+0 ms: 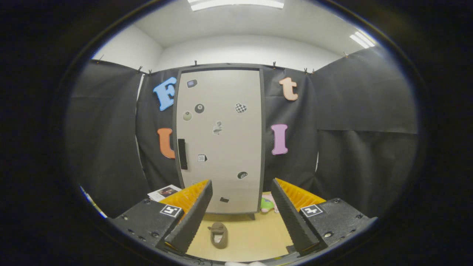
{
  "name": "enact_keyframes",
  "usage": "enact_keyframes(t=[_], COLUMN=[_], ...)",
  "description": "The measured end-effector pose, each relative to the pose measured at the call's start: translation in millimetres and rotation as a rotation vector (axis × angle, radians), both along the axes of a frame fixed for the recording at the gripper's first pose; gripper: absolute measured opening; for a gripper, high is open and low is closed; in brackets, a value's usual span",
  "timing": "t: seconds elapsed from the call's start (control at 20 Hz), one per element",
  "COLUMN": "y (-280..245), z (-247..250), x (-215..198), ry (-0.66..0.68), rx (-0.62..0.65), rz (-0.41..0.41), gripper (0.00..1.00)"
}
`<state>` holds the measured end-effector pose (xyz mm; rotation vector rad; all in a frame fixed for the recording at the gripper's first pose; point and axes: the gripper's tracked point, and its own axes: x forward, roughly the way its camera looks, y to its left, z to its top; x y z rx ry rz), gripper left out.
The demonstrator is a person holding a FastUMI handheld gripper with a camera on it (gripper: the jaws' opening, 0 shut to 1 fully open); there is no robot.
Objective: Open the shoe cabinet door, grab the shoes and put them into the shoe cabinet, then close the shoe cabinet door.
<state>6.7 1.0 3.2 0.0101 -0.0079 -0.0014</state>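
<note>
The shoe cabinet point(220, 140) stands upright against the booth's back wall, a tall light-grey door in a dark frame with several small stickers on it. Its door is closed, and a dark vertical handle point(182, 154) sits on the door's left side. One brown shoe point(218, 234) lies on the tan floor in front of the cabinet, low between my fingers. My gripper point(242, 190) is open, nothing between its fingers, held back from the cabinet and aimed at the lower part of the door.
A green and pink object point(268, 204) lies on the floor at the cabinet's lower right corner, partly behind my right finger. A printed sheet point(165, 192) lies on the floor left of the cabinet. Black cloth walls close in both sides.
</note>
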Motion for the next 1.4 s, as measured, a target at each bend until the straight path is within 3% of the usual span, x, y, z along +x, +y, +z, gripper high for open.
enact_keyframes(t=[0.5, 0.8, 1.05, 1.4], y=[18.8, 69.4, 129.7, 194.4], z=[6.9, 4.4, -1.9, -1.7], x=[10.5, 39.2, 84.0, 182.6], ry=[-0.009, 0.020, 0.036, 0.044], rx=[-0.004, 0.005, 0.016, 0.045], rz=[0.015, 0.066, 0.138, 0.191], gripper=[1.00, 1.00, 1.00, 1.00])
